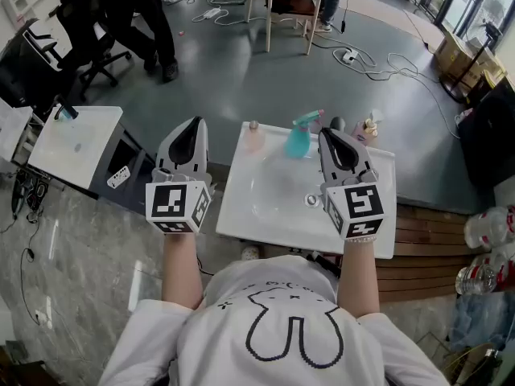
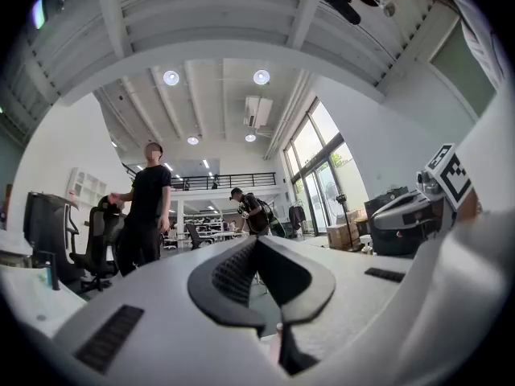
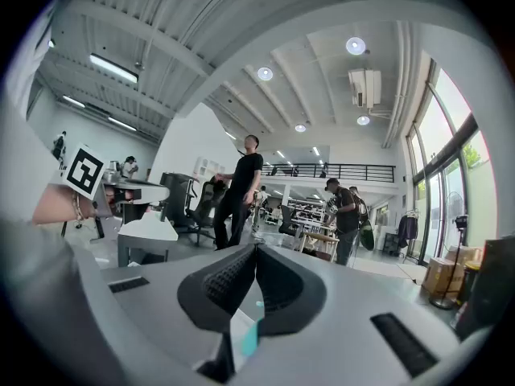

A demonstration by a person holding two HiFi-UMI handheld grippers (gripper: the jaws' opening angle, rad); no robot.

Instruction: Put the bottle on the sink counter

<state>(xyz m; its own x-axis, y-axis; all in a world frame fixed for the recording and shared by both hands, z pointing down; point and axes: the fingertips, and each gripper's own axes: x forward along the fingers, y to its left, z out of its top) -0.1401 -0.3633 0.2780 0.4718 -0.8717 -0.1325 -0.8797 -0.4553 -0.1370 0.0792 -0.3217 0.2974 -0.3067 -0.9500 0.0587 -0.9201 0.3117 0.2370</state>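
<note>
A white sink counter [image 1: 241, 219] stands in front of me. On its back edge are a teal spray bottle [image 1: 298, 137], a pale pink bottle [image 1: 253, 138] and a small pump bottle [image 1: 369, 127]. My left gripper [image 1: 191, 129] hovers just left of the counter, jaws shut on nothing. My right gripper [image 1: 335, 137] hangs over the counter's right side, a little right of the spray bottle, also shut and empty. In the left gripper view the jaws [image 2: 256, 241] meet at the tip; in the right gripper view the jaws [image 3: 256, 249] do the same, with a teal sliver [image 3: 249, 338] showing below them.
A small white table [image 1: 76, 147] with a little teal bottle [image 1: 64, 112] stands at the left. Water bottles [image 1: 483, 232] lie on wooden slats at the right. People, an office chair [image 1: 48, 47], a wooden chair [image 1: 290, 6] and floor cables [image 1: 378, 63] are beyond the counter.
</note>
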